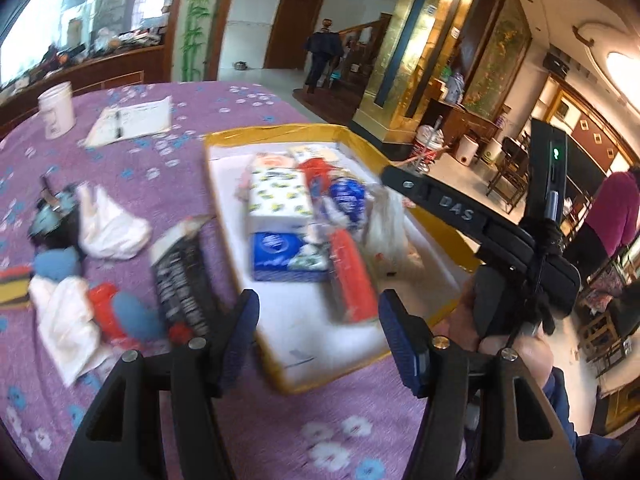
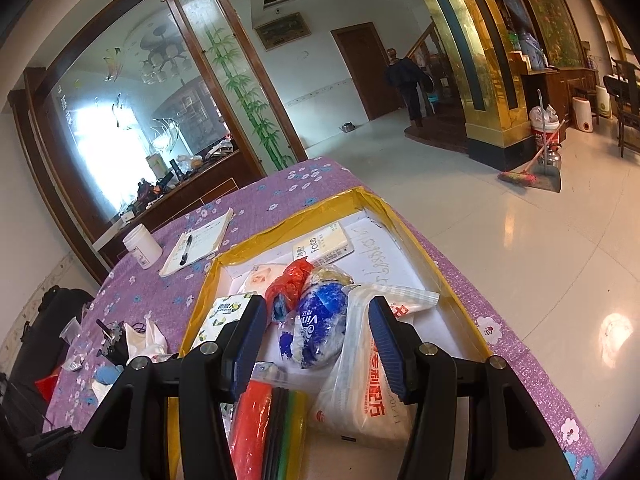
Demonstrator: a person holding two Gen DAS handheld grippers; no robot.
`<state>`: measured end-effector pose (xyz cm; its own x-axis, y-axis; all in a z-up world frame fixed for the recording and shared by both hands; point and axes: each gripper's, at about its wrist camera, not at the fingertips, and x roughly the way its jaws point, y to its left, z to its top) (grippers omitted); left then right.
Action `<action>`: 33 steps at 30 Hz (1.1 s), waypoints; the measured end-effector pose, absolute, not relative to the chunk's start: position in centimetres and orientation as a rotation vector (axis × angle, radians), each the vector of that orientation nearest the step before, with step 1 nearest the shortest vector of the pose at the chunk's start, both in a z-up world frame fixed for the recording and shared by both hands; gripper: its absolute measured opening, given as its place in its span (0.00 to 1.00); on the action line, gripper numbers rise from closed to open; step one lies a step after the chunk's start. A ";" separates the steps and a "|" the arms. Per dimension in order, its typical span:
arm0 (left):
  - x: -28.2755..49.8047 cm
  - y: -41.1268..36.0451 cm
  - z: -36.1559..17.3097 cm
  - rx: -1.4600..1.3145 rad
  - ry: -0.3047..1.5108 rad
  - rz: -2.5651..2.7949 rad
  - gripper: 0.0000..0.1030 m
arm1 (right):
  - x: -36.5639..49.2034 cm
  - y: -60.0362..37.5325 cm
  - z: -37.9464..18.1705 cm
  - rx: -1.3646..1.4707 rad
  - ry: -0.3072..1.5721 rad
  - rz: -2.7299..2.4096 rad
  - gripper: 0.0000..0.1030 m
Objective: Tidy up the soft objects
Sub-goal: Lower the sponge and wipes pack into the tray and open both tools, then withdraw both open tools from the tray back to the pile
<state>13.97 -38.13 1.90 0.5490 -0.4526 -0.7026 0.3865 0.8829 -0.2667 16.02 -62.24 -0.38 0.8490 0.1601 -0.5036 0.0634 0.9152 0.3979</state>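
Tissue packs (image 1: 280, 200) and bags (image 2: 320, 324) lay piled in the yellow-rimmed tray (image 2: 460, 304) on the purple cloth (image 1: 168, 160); more rags (image 1: 108, 224) sat left of it. Both the left gripper (image 1: 316, 332) and the right gripper (image 2: 316, 340) hung spread wide, holding nothing, over the tray's near end.

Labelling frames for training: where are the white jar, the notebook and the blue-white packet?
white jar (image 2: 141, 247), right wrist view, side wall
notebook (image 2: 202, 242), right wrist view, open page
blue-white packet (image 2: 320, 322), right wrist view, printed front
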 end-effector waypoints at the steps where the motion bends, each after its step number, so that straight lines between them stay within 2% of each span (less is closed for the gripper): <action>1: 13.8 -37.4 2.0 -0.092 0.853 -0.488 0.59 | 16.1 -62.1 -0.4 0.415 0.560 0.059 0.55; 11: 12.2 -23.8 1.0 -0.206 0.806 -0.188 0.64 | 15.5 -58.5 0.2 0.361 0.611 0.206 0.56; 14: 12.4 -20.9 -0.3 -0.181 0.800 -0.041 0.64 | 15.6 -53.8 1.0 0.329 0.716 0.414 0.61; 17: 12.9 -18.5 -1.9 -0.229 0.827 0.003 0.64 | 15.9 -49.6 1.1 0.241 0.795 0.506 0.61; 22: 12.8 -17.1 -2.3 -0.294 0.815 -0.024 0.64 | 17.4 -44.5 0.2 0.072 0.879 0.484 0.61; 25: 12.5 -17.5 -2.2 -0.283 0.807 -0.049 0.64 | 18.6 -42.7 -0.4 -0.016 0.914 0.462 0.54; 28: 12.5 -17.8 -2.0 -0.285 0.801 -0.067 0.64 | 19.5 -41.3 -1.6 -0.118 0.964 0.405 0.52; 29: 12.5 -17.7 -1.9 -0.290 0.798 -0.068 0.64 | 19.9 -41.0 -2.1 -0.144 0.980 0.378 0.48; 33: 12.5 -17.3 -2.0 -0.317 0.799 -0.078 0.64 | 20.6 -38.7 -3.6 -0.257 1.072 0.366 0.47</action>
